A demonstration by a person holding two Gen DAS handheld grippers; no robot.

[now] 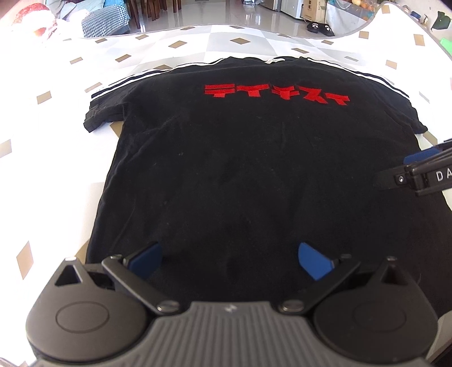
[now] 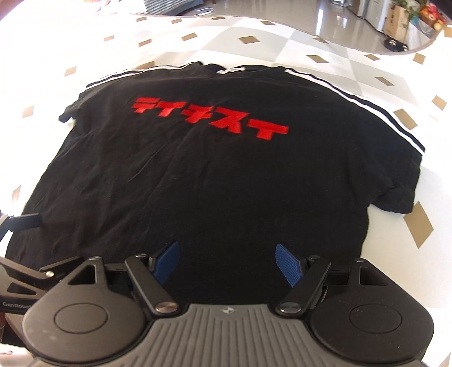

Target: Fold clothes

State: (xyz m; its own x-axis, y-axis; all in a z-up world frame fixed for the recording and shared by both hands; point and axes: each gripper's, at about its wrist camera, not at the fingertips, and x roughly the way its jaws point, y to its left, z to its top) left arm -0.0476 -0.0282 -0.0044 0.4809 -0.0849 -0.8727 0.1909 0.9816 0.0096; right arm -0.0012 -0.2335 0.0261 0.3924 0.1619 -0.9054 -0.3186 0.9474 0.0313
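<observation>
Left hand-held gripper [image 1: 229,261] and right hand-held gripper [image 2: 227,264] spread, black T-shirt [image 1: 240,169], diamond-patterned tablecloth [image 1: 56,96], glossy tiled floor [image 1: 220,12]

Bright daylight, blown-out edges, fisheye warp

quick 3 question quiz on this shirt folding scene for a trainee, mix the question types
1. True or false: the t-shirt lies spread flat on the table.
2. The lettering on the t-shirt is: A white, B red, C green.
3. Fill in: the left gripper and right gripper both have ____ jaws with no cloth between them.

Key
1. True: both sleeves are out to the sides.
2. B.
3. Open.
</observation>
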